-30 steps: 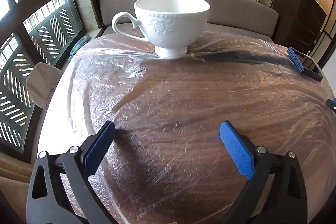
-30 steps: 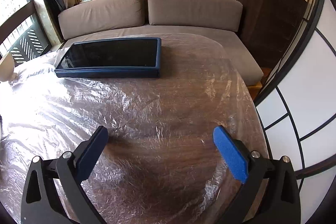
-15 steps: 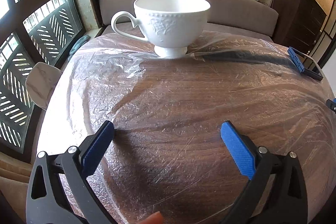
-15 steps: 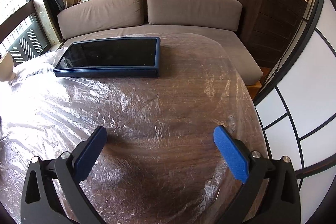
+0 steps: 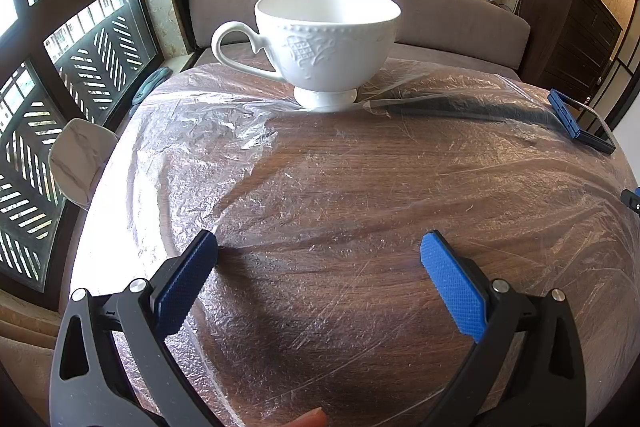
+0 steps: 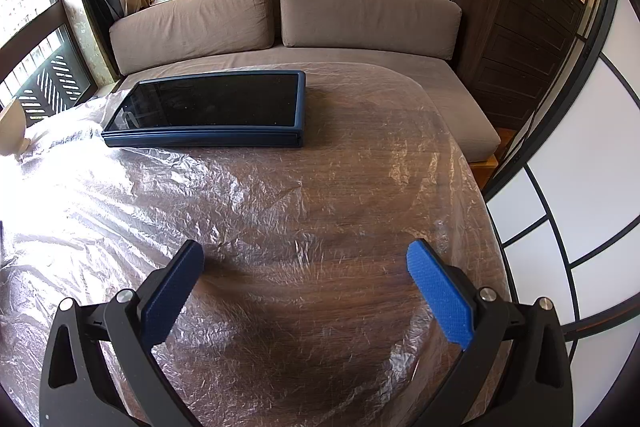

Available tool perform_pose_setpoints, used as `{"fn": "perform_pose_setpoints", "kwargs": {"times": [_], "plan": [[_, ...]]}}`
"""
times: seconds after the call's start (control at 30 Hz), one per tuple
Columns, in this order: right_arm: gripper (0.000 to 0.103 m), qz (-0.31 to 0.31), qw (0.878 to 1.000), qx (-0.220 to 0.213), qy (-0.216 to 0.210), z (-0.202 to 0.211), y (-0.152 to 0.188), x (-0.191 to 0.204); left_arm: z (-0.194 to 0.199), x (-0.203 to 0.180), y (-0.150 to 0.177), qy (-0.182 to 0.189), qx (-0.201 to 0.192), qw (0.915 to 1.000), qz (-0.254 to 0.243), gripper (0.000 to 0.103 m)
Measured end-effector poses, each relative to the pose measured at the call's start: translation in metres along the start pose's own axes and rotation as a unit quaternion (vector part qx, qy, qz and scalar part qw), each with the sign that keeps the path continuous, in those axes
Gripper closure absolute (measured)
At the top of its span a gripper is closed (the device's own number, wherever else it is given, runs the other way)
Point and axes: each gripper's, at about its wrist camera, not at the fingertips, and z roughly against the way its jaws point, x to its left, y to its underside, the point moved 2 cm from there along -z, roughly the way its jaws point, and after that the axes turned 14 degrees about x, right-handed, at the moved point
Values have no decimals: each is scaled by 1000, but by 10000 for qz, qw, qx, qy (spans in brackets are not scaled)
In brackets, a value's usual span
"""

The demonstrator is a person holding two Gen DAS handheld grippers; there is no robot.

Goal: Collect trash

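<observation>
**Two tools spread wide above a film-covered tabletop**

Two tools hang over the wooden tabletop [image 5: 360, 179], each with its blue-padded jaws spread wide and nothing between them.

**Left tool.** The left tool [image 5: 319, 247] hovers above bare film at the near edge. A fingertip [image 5: 308, 419] shows at 6 o'clock in its view, at the frame's lower border.

**Right tool.** The right tool [image 6: 305, 255] hovers above the film toward the tabletop's right-hand rim. A tip of it [image 5: 632, 201] enters the left wrist view at 3 o'clock.

**Task item.** The clear plastic film [image 6: 120, 211] is the only trash-like material visible. It lies crumpled and creased across the whole tabletop, under both tools and under the objects standing on it. No separate piece of litter can be made out.

**Other items.**
- A white footed teacup [image 5: 326, 43] stands upright on the film at 12 o'clock from the left tool, handle pointing toward 9 o'clock. Its interior appears white; contents cannot be told.
- A dark-screened tablet in a blue case [image 6: 212, 109] lies flat on the film at 11 o'clock from the right tool, well apart from it. In the left wrist view it sits at 2 o'clock.
- A brown sofa [image 6: 360, 15] runs along the far side of the tabletop.
</observation>
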Motion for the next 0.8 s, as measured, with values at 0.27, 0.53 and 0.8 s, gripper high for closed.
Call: {"fn": "perform_pose_setpoints", "kwargs": {"times": [0.27, 0.53, 0.8], "plan": [[4, 0, 10000, 0, 0, 0, 1, 0, -1, 1, -1, 11, 3, 10000, 0, 1], [4, 0, 10000, 0, 0, 0, 0, 0, -1, 1, -1, 12, 2, 10000, -1, 1], [4, 0, 10000, 0, 0, 0, 0, 0, -1, 1, -1, 11, 2, 10000, -1, 1]]}}
